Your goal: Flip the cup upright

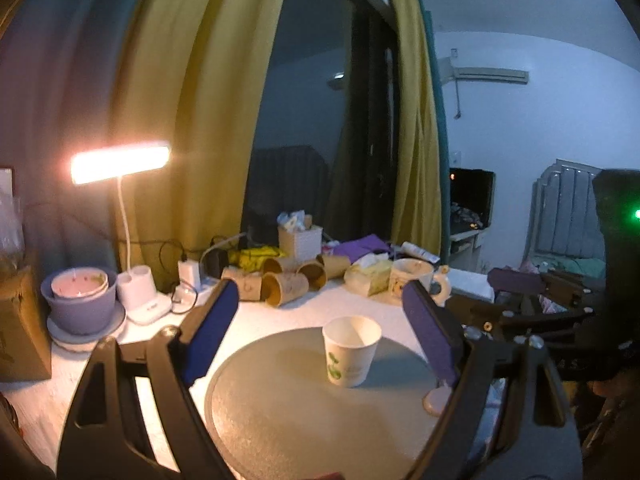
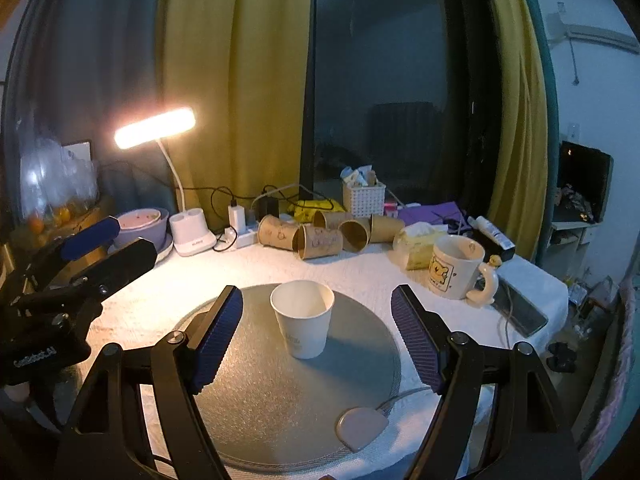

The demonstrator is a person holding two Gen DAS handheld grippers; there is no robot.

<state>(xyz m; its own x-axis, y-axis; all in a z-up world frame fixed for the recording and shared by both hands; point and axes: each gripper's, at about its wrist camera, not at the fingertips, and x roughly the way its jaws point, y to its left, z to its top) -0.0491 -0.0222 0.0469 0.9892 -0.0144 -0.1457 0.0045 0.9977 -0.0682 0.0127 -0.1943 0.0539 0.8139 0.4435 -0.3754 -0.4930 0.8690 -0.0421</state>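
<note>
A white paper cup [image 1: 351, 351] with a green print stands upright, mouth up, on a round grey mat [image 1: 280, 412]. It also shows in the right wrist view [image 2: 303, 317], on the mat [image 2: 264, 392]. My left gripper [image 1: 320, 304] is open and empty, its blue pads on either side of the cup and short of it. My right gripper [image 2: 316, 300] is open and empty, the cup between its fingers but a little beyond the tips. The left gripper also shows at the left edge of the right wrist view [image 2: 72, 272].
Several brown paper cups [image 2: 320, 236] lie on their sides at the back of the table. A cartoon mug [image 2: 456, 268], tissue pack [image 2: 416, 244], white basket [image 2: 364, 198], lit desk lamp [image 2: 156, 128], purple bowls [image 2: 140, 228] and a phone [image 2: 520, 308] stand around. A pink disc [image 2: 360, 426] lies on the mat's near edge.
</note>
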